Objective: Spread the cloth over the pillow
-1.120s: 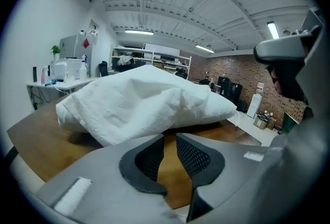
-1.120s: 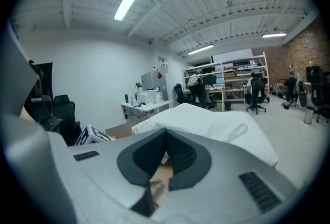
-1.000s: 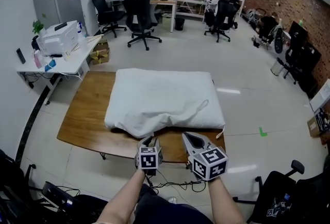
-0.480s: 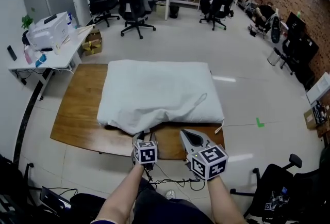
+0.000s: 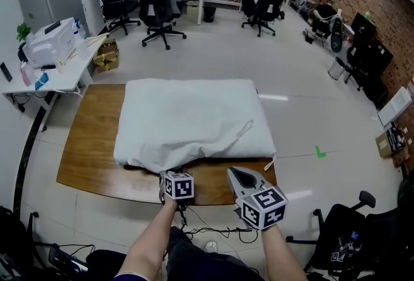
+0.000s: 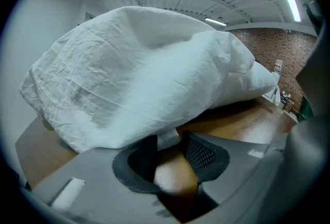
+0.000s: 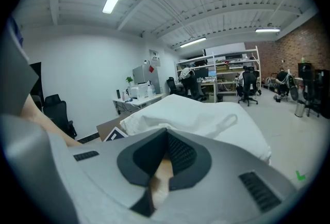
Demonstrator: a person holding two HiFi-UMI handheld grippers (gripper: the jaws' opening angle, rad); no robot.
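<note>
1. the white cloth lies spread over the pillow in the middle of the wooden desk. it covers the pillow so fully that the two cannot be told apart in the head view.
2. the cloth's near edge is bunched and sits just short of the desk's front edge. a thin loop lies on top of the cloth, towards its right side.
3. the left gripper is at that near edge, tilted down towards it. its jaws have just been opening and then drew in a little. they stand apart, released, with a small tab of cloth at their mouth that the pads do not pinch.
4. the right gripper hangs just beside the left one, over the desk's front edge and apart from the cloth. its jaws are clenched together with nothing between them.
</note>
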